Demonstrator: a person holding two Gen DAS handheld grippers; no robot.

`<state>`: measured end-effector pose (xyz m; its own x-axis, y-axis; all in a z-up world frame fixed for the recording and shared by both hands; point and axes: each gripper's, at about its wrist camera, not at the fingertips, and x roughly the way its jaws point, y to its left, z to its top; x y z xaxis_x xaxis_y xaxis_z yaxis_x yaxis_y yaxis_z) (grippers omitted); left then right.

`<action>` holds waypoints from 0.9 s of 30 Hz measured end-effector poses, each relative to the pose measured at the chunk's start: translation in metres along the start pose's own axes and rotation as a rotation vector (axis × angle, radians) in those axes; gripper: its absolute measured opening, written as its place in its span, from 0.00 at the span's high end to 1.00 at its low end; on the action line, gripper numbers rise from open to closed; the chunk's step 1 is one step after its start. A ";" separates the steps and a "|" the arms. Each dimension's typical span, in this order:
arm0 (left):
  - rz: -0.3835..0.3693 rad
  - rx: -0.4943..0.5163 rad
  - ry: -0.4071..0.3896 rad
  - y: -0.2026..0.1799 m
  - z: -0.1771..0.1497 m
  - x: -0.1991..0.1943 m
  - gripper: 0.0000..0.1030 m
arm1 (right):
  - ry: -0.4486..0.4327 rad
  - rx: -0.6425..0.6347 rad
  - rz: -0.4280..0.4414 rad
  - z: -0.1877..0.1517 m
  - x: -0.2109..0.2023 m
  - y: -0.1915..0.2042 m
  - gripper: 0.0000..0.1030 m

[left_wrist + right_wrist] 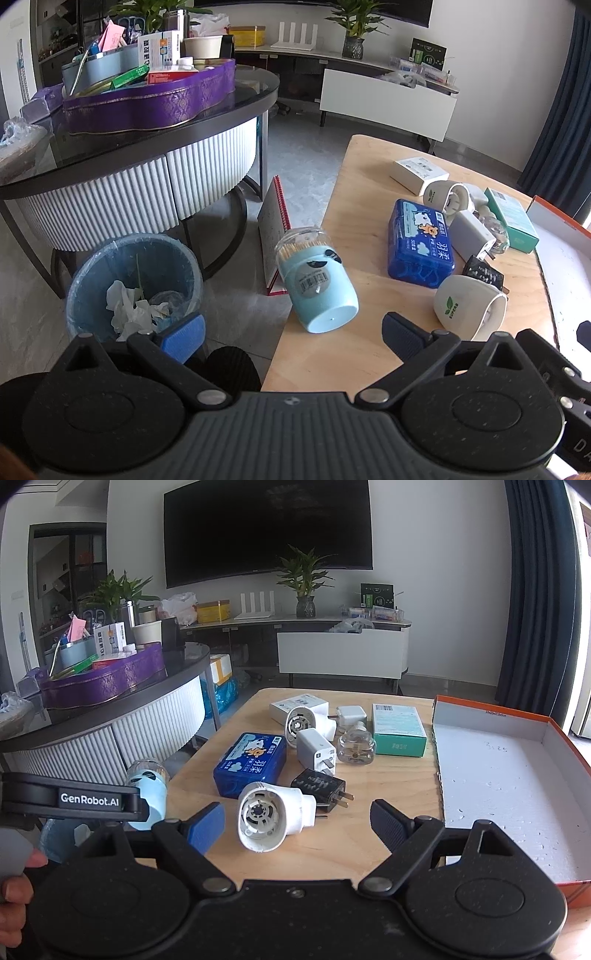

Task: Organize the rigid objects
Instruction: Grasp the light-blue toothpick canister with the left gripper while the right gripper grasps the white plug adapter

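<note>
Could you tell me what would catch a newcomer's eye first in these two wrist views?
Probably the bright blue box with cartoon print, lying flat in the middle of the wooden table among white plug-in devices and chargers. Next, the light blue toothpick jar lying on its side at the table's left edge, right ahead of the open left gripper. On the right, the orange-rimmed tray stands out because nothing is in it yet.

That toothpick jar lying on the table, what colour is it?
The toothpick jar has a pale blue body and a clear lid end; the left wrist view shows it best.
</note>
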<state>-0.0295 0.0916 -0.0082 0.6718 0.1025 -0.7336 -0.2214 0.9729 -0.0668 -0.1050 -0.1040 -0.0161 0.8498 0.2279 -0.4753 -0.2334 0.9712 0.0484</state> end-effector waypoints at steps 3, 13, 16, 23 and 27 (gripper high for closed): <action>0.003 -0.007 0.003 0.002 0.001 0.003 0.00 | 0.003 -0.004 0.004 0.000 0.003 0.001 0.02; 0.019 -0.025 0.028 0.003 0.010 0.021 0.00 | 0.028 -0.020 0.018 -0.001 0.020 0.006 0.02; 0.020 -0.024 0.035 0.002 0.012 0.027 0.00 | 0.037 -0.031 0.024 -0.002 0.025 0.007 0.02; 0.021 -0.006 0.038 -0.002 0.021 0.047 0.00 | 0.067 -0.043 0.036 -0.002 0.039 0.011 0.02; 0.008 0.010 0.040 -0.006 0.024 0.062 0.00 | 0.087 -0.059 0.036 -0.004 0.052 0.016 0.02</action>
<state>0.0304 0.0974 -0.0372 0.6410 0.1020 -0.7607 -0.2196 0.9741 -0.0545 -0.0668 -0.0767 -0.0432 0.7968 0.2527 -0.5489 -0.2924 0.9562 0.0158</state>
